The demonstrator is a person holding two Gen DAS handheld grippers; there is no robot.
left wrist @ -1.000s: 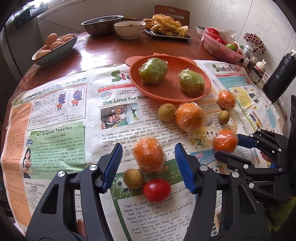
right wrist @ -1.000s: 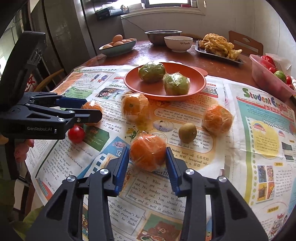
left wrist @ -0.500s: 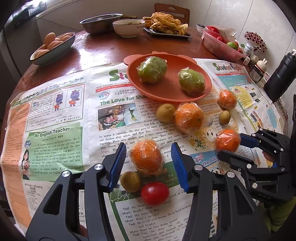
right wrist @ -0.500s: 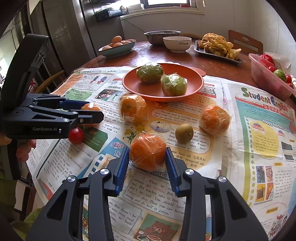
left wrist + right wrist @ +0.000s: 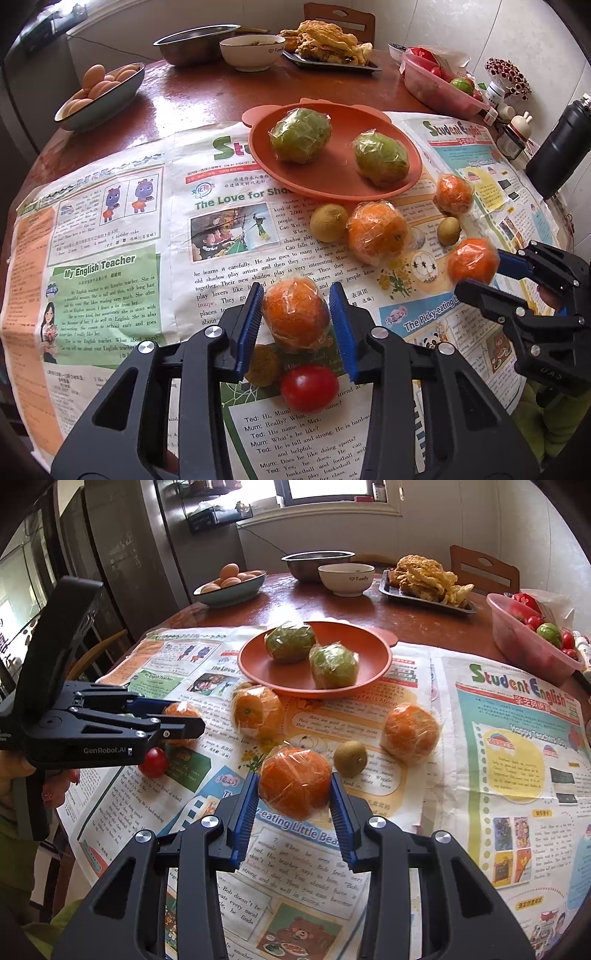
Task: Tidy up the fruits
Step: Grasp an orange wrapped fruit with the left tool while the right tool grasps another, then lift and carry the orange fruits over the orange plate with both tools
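both ribbed blue grippers [image 5: 297, 325] [image 5: 293, 805] clamp round, film-wrapped (crinkly) oranges [image 5: 295, 314] [image 5: 294, 781].

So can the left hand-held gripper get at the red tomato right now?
Probably not as things stand: the left hand-held gripper has just closed on a wrapped orange, so its jaws are occupied. The tomato lies uncovered just below that orange, beside a small brown fruit.

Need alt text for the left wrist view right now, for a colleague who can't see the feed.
The left gripper, whose jaws have just been closing, clamps a plastic-wrapped orange on a newspaper-covered table, with a red tomato just below it. Beyond, an orange plate holds two wrapped green fruits; at right, the right gripper grips another wrapped orange.
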